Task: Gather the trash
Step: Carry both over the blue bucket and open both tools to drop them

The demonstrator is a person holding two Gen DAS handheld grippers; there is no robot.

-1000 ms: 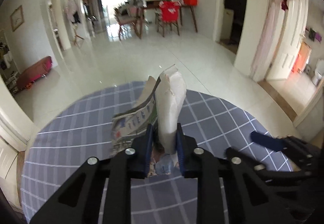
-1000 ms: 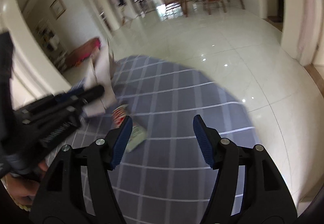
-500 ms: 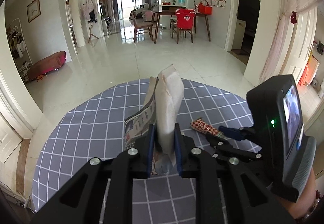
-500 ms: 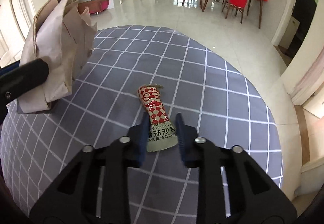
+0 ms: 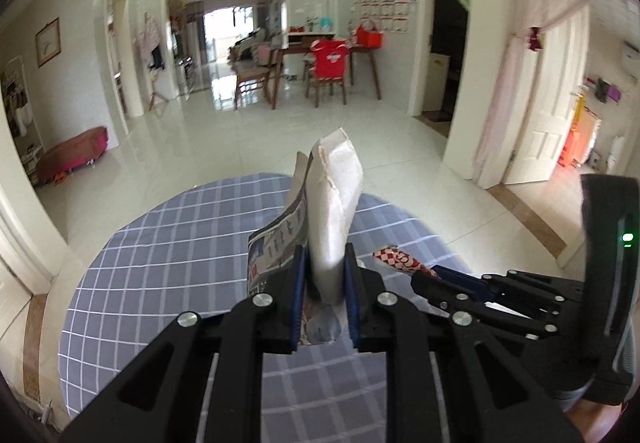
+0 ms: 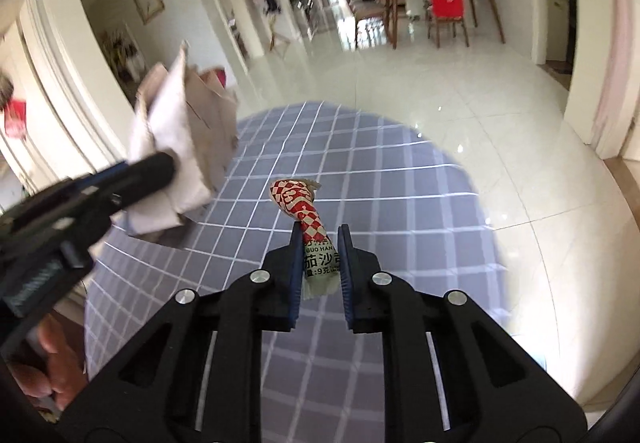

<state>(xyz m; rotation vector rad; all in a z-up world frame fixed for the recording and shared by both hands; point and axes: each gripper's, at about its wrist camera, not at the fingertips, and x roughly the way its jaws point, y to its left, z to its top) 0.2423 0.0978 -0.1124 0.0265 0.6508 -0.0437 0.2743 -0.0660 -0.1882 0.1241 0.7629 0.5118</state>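
Observation:
My left gripper (image 5: 323,255) is shut on a wad of crumpled paper and newsprint (image 5: 334,195), held up above the round table with the grey-blue checked cloth (image 5: 160,263). The right wrist view shows the same paper wad (image 6: 180,139) at the left, off the cloth. My right gripper (image 6: 318,239) is closing its jaws on a red-and-white checked sauce sachet (image 6: 298,203). Both pads press on its lower half, and it is lifted clear of the table (image 6: 400,203). In the left wrist view the sachet (image 5: 396,257) sticks out of the right gripper (image 5: 424,275) just right of the paper.
Glossy white floor tiles (image 5: 280,139) surround the table. Far back stand a wooden dining table and chairs (image 5: 328,75). A low red bench (image 5: 72,155) sits by the left wall. Doorways open on the right. A hand (image 6: 52,363) holds the left gripper's handle.
The right gripper, open over the table a second ago, came down around the sachet, closed on it and lifted it. The left gripper rose with the paper wad still in its grip.

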